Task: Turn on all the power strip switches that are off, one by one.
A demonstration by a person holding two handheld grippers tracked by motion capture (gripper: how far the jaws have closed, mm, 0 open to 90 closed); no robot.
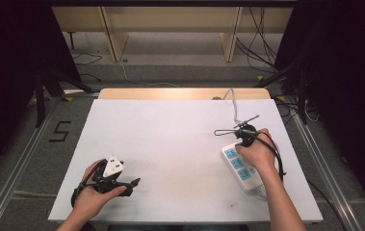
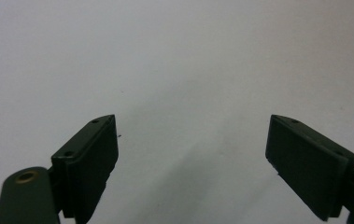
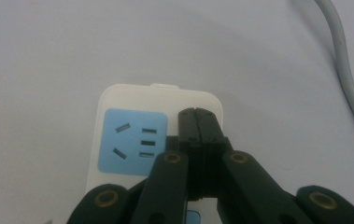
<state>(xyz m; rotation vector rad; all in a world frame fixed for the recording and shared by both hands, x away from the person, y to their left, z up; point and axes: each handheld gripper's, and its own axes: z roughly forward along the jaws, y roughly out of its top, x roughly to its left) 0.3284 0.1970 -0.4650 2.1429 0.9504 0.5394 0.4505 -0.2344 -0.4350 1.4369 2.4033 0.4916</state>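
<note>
A white table filled the middle of the high view, with a person's forearms reaching in from six o'clock. The left hand sat toward seven o'clock on the tabletop, holding the left gripper, whose black jaws pointed toward three o'clock. In the left gripper view that gripper had its jaws spread wide apart, with bare white tabletop between them and nothing in their hold.

A white power strip with blue socket faces lay toward four o'clock on the table, its long axis running from about ten o'clock to four o'clock. The right hand rested over its far end, holding the right gripper, which pointed toward ten o'clock. A grey cable ran from near that gripper up toward the table's far edge at about one o'clock.

In the right gripper view the right gripper had its jaws pressed together, pad against pad, with nothing visible between them. They lay over the top face of the power strip, just to three o'clock of a blue socket face; whether the tips touched the strip could not be told. The grey cable curved down the view's two o'clock corner, well apart from the strip.
</note>
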